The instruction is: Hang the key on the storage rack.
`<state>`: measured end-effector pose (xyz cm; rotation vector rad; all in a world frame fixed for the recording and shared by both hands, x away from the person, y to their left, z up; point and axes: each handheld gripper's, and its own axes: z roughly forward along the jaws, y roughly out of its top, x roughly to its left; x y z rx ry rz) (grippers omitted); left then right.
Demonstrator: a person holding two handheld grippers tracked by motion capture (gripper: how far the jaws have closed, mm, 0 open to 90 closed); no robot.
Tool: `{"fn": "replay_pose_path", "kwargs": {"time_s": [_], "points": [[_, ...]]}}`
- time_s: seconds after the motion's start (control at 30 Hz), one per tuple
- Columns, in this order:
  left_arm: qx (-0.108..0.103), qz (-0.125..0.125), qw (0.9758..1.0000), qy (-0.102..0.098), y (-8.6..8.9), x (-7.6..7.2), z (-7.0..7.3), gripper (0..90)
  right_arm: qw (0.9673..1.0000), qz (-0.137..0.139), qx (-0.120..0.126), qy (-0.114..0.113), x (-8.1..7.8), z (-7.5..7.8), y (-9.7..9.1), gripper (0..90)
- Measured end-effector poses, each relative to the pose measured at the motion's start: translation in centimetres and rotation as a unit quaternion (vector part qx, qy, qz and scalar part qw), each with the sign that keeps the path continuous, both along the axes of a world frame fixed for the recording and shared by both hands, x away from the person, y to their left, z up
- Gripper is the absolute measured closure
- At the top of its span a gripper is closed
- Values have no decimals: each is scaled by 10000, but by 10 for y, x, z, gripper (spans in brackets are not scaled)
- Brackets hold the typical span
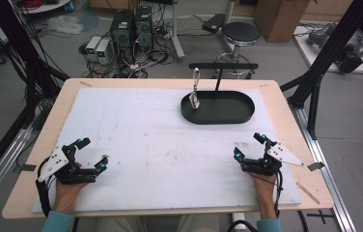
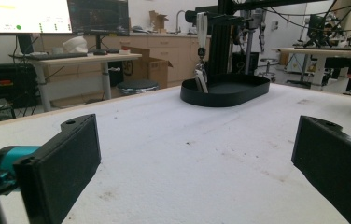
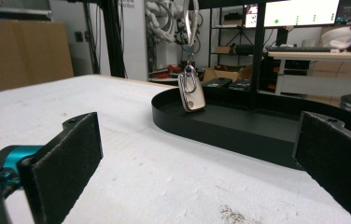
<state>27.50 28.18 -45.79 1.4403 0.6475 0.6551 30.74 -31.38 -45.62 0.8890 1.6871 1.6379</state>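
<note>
My left gripper (image 1: 89,153) rests near the front left corner of the table, its jaws spread wide with nothing between them; in the left gripper view the two flat black pads (image 2: 66,158) stand far apart over bare white surface. My right gripper (image 1: 250,145) sits near the front right corner, equally released and empty, its matte, slightly grainy pads (image 3: 71,158) framing the tray ahead. Each gripper carries teal fittings at the fingertips and a grey three-cornered plate on top, and a black cable trails back along each forearm.

Under both lies a white foam-like sheet (image 1: 136,140), faintly pitted, with brownish scuffs and a few dark crumbs. It covers most of a pale wooden tabletop (image 1: 286,108) whose rim shows around it.

At the far side, right of centre and well apart from both grippers, stands a shallow black oval tray (image 1: 240,113) with a low smooth wall. A thin black post (image 1: 217,79) rises from it and carries a crossbar. From that bar hangs a silver metal carabiner (image 1: 196,79), and below it a rounded, shiny key fob (image 3: 191,95) dangles at the tray's left end, just over its rim.

Beyond the table the grey floor holds computer towers (image 1: 131,26) amid tangled cables, a round black stool (image 1: 240,34) and cardboard boxes. The gripper views show desks with lit monitors (image 2: 52,16).
</note>
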Motion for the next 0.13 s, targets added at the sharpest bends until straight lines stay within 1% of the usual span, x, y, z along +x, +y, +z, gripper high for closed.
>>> {"fn": "replay_pose_path", "kwargs": {"time_s": [0.13], "points": [[4,15,10000,-30,0,-1,0,17,10000,14,-17,11,0,0,0,7]]}}
